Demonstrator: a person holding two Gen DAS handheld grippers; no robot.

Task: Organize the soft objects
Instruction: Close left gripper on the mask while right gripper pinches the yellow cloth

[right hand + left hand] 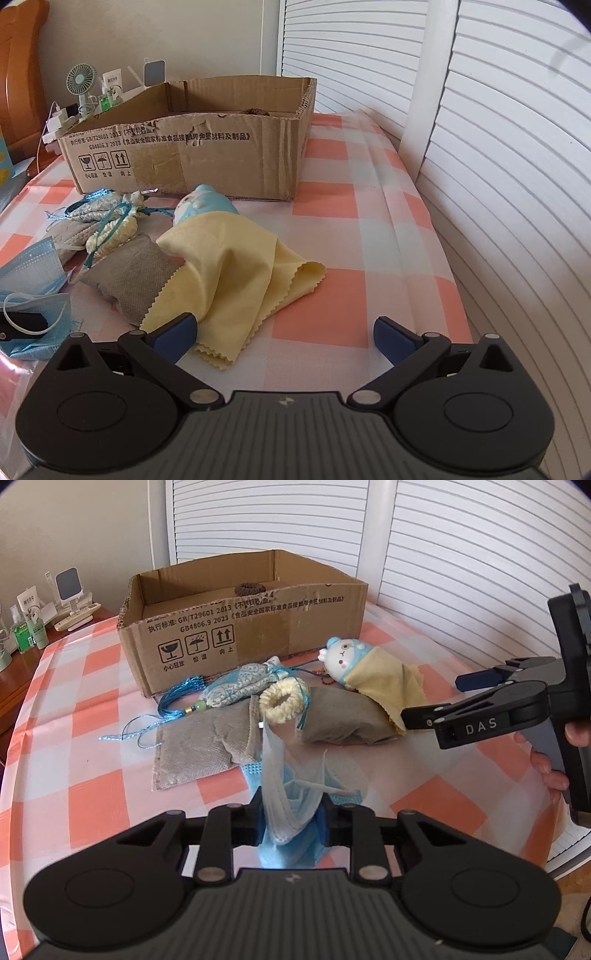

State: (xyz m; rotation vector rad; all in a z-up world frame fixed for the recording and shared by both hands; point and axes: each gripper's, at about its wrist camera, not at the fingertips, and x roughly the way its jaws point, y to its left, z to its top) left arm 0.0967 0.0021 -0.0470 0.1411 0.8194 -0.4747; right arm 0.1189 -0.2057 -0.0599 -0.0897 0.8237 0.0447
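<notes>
Nearest the left lens: left gripper [291, 814] clenched on a crumpled blue face mask [284, 805], pads pinching its folds, one white ear loop trailing toward 2 o'clock. Just beyond at 12 o'clock, lay a grey fabric pouch [207, 749], overlapped by a cream knitted ring [282, 701] and a patterned blue sachet [236, 686] with a blue tassel cord [177, 701] running off toward 9 o'clock. Further toward 1 o'clock, rested a small blue-capped doll [343, 657] half wrapped in a yellow cloth [236, 266], draped partly over a second grey pouch [133, 273]. Behind all of it at 12 o'clock, stood an open cardboard box [243, 627] with a brown scrunchie [250, 589] inside. Checked tablecloth [325, 295] underneath. Right gripper [284, 336] released, pads wide apart, left pad touching the cloth's hem, nothing between. Toiletry bottles [27, 627] crowded the far 10 o'clock corner; louvred doors [498, 184] closed off the 3 o'clock side
</notes>
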